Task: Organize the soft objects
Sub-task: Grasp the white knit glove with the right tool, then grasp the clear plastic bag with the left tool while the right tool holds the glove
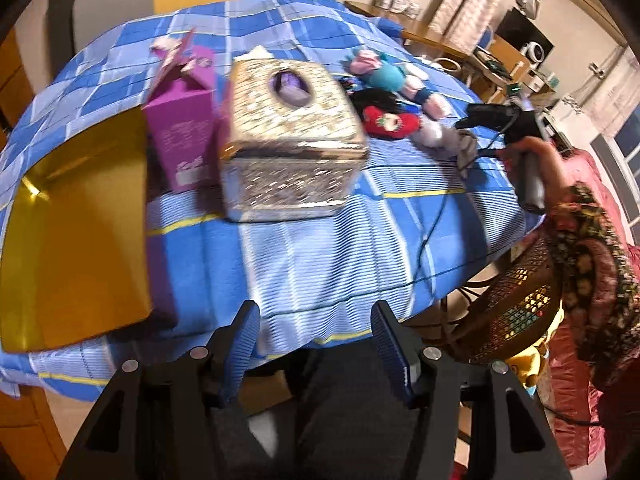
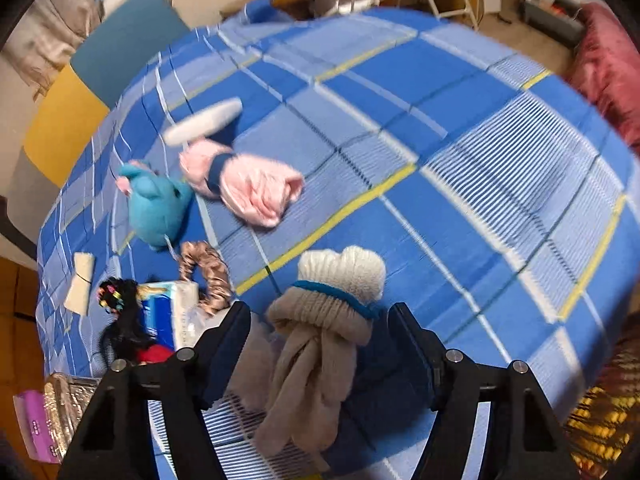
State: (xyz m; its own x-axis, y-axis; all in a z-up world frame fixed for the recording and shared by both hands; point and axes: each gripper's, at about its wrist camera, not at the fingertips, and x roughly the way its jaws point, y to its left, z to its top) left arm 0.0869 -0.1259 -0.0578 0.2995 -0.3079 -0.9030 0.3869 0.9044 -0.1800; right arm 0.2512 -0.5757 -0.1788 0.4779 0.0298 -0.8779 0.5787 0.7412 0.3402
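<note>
On the desk (image 2: 500, 152), the right tool (image 2: 320, 340) sat spread around a sock bundle (image 2: 332, 292), not pinching. Left tool (image 1: 316, 344) was spread too, empty.

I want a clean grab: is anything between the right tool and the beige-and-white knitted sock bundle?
Nothing visible. The beige-and-white knitted sock bundle with a blue band lies on the blue checked tablecloth, already between the right tool's open fingers, which do not press it.
</note>
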